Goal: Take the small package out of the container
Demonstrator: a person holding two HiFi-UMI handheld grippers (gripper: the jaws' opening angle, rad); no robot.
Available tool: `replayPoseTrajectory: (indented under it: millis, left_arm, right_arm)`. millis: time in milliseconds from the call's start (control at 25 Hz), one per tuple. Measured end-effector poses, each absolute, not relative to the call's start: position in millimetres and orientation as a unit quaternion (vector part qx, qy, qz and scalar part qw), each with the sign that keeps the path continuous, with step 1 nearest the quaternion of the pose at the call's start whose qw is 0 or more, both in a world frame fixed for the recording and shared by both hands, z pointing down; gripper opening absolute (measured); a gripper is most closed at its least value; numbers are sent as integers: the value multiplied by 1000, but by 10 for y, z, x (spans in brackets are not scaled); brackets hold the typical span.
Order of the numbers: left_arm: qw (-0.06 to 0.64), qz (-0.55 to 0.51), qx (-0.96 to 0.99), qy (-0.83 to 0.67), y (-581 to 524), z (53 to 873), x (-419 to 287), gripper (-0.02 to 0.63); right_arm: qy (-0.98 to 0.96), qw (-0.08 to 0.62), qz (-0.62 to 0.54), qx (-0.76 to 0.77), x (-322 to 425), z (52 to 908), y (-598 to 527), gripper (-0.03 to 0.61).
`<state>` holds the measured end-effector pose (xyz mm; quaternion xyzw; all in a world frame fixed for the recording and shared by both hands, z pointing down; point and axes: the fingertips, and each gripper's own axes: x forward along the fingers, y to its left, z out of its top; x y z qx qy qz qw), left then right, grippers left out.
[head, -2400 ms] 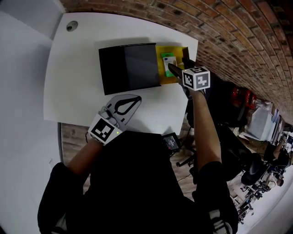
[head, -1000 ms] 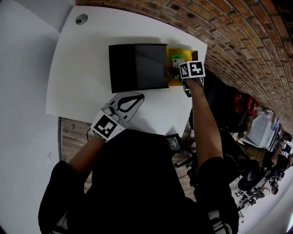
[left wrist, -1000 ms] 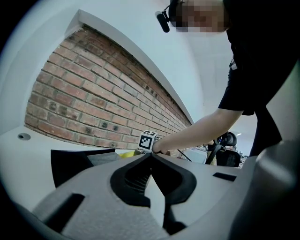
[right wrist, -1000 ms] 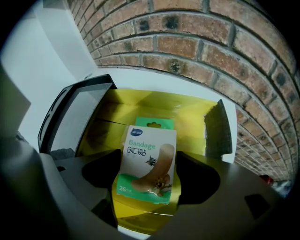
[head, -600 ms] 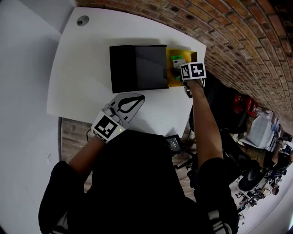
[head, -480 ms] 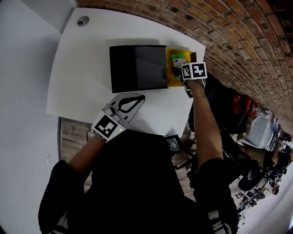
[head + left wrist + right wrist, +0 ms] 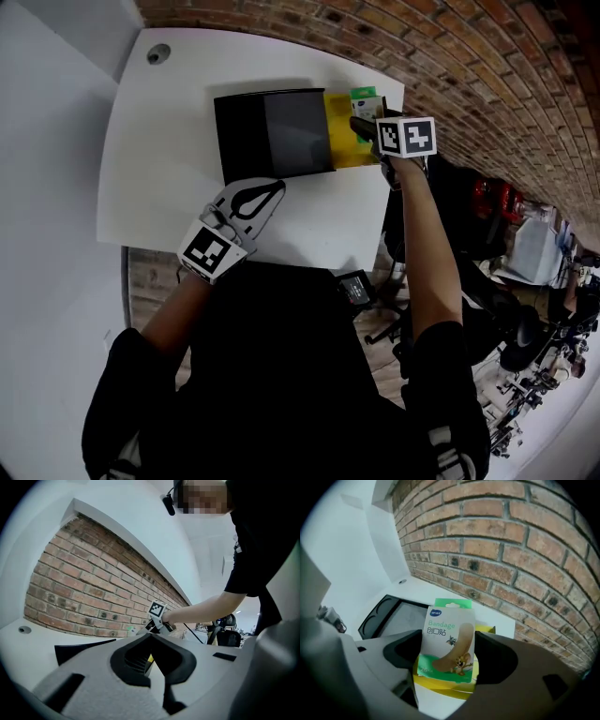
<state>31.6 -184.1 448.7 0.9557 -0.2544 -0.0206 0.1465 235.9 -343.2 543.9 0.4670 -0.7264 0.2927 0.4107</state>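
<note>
A small green and white bandage package (image 7: 449, 639) is clamped upright in my right gripper (image 7: 449, 665), lifted above the yellow container (image 7: 440, 686). From the head view the package (image 7: 365, 98) and right gripper (image 7: 364, 127) hang over the yellow container (image 7: 343, 141), which lies beside its black lid (image 7: 272, 134) on the white table (image 7: 159, 141). My left gripper (image 7: 255, 199) rests near the table's front edge, jaws together with nothing in them. In the left gripper view the jaws (image 7: 152, 639) point toward the container and the right arm.
A brick wall (image 7: 487, 75) runs behind and to the right of the table. A round cable hole (image 7: 157, 54) sits in the table's far left corner. Office chairs (image 7: 497, 281) and clutter stand on the floor to the right.
My right gripper closed on the package inside the yellow container and has raised it up out of the container. The left gripper has stayed in place.
</note>
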Motion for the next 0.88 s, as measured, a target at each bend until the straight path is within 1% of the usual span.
replayPoseTrajectory:
  millis: [80,440,640,880]
  left_arm:
    - [120,-22,959,-257,-1904,4458,251,14]
    - [118,-16,957,-265,-2106,4264,110,14]
    - [83,-23,965,-250,-2115,4205,105,14]
    - [68,-24,974,-216,-2056,3994,242,14]
  right_arm:
    - [-739,392,278,472,2305,5200,-3425,353]
    - [-789,290,208,500,2152,4114,-3180,353]
    - [-807,231,169,517,2157,3556,-2844,353]
    - [-819,151,115,541,2273,2945,-2419,353]
